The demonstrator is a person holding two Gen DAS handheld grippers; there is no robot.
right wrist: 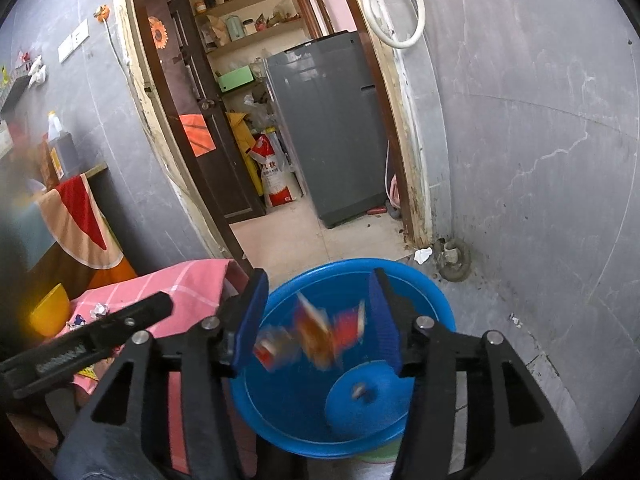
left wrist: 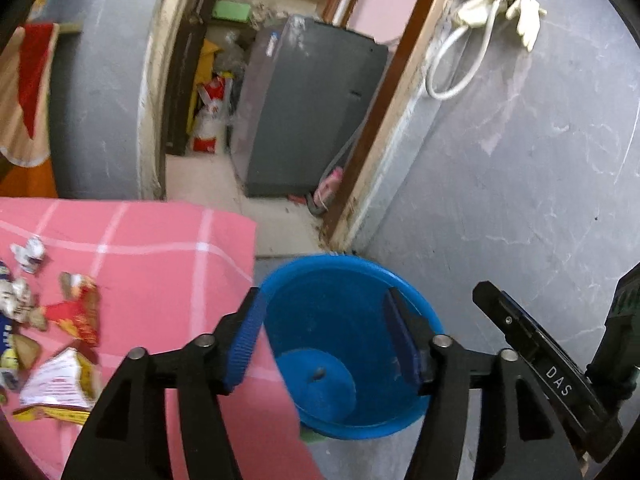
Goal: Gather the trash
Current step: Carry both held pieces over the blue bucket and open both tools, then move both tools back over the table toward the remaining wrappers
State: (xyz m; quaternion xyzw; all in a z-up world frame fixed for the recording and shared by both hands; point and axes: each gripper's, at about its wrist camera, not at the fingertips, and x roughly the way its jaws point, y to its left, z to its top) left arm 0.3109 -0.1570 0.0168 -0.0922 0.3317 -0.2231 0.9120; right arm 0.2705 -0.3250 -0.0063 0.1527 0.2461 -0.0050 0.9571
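A blue bucket (left wrist: 344,280) stands on the floor beside a table with a pink checked cloth (left wrist: 152,272). My left gripper (left wrist: 324,340) hangs open over the bucket with nothing between its fingers. A small scrap (left wrist: 319,374) lies on the bucket's bottom. Several wrappers stay on the cloth: a red one (left wrist: 78,312), crumpled white paper (left wrist: 29,254) and a white and yellow packet (left wrist: 56,388). In the right wrist view my right gripper (right wrist: 316,332) is open above the bucket (right wrist: 360,266). Blurred red and orange wrappers (right wrist: 316,338) are in the air between its pads.
A grey washing machine (left wrist: 312,108) stands behind an open doorway with a brown frame (left wrist: 384,120). The grey wall (left wrist: 520,180) closes the right side, with a white hose (left wrist: 456,60) hung on it. A yellow bowl (right wrist: 50,310) sits left of the table.
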